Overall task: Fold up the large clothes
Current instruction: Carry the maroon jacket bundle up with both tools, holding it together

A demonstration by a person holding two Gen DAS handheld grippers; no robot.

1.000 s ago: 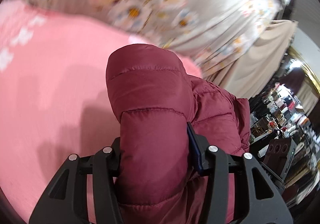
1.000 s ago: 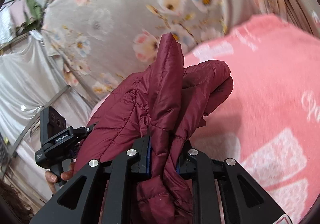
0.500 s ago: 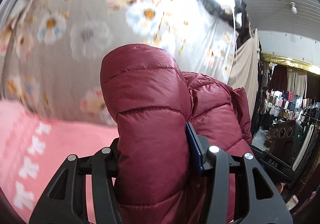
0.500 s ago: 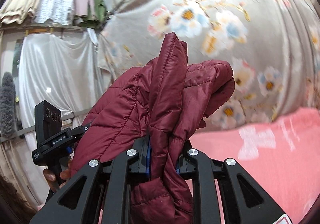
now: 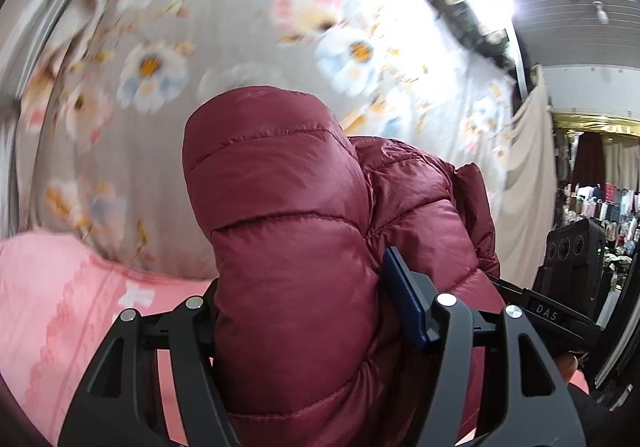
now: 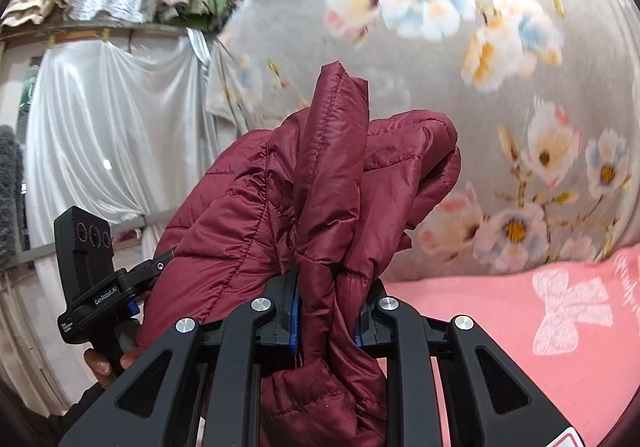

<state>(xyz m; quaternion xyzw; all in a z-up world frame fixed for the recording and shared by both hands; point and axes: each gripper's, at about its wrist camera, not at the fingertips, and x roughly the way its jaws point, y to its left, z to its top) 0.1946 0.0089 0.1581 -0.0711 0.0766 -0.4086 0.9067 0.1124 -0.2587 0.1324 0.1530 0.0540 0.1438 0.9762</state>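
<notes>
Quilted maroon fabric fills both my views: the puffer jacket (image 5: 288, 247) bulges between my left gripper (image 5: 304, 303) fingers, whose jaws are opening around it, the blue pad (image 5: 402, 303) at 3 o'clock barely touching the sleeve. My right gripper (image 6: 326, 311) stays clenched on a bunched fold of the same jacket (image 6: 328, 175), pads pressed in from both sides. Compared with a second ago, the pink blanket (image 6: 500, 331) has dropped to the low edge of each view, so I have lifted the jacket clear and level, hanging between my two hands. Beyond it, at 12 o'clock, the flowered grey curtain (image 5: 240, 27) now takes the background. I judge the lift is done; with the left loosening, that side may slip before I lay the fold.
</notes>
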